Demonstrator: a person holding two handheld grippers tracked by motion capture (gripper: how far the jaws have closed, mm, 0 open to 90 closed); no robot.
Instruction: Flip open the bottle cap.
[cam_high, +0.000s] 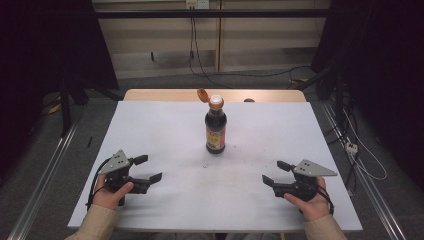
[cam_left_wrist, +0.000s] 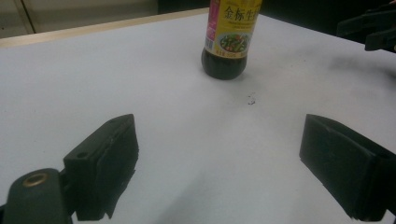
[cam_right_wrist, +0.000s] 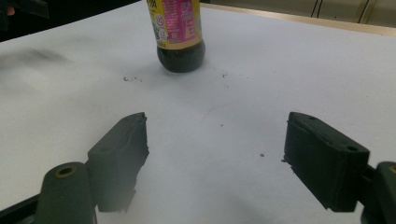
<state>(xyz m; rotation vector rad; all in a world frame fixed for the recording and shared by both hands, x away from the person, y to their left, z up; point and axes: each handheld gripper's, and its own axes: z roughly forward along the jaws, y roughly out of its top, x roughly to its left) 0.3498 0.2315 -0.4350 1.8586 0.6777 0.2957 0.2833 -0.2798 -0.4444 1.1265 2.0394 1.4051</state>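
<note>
White table (cam_high: 165, 210), sauce bottle (cam_high: 215, 131) between, beyond both gaping claws

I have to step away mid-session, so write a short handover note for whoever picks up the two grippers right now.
Left gripper: jaws open, holding nothing, resting near the table's left front.
Right gripper: jaws open, holding nothing, near the right front.
Sauce bottle: upright at mid-table on the white sheet, apart from both grippers, which point toward it. Its orange flip cap is open, tipped back to the left of the neck.
Done: nothing gripped so far.
Left: likely reaching in, steadying the bottle and dealing with the cap.
</note>
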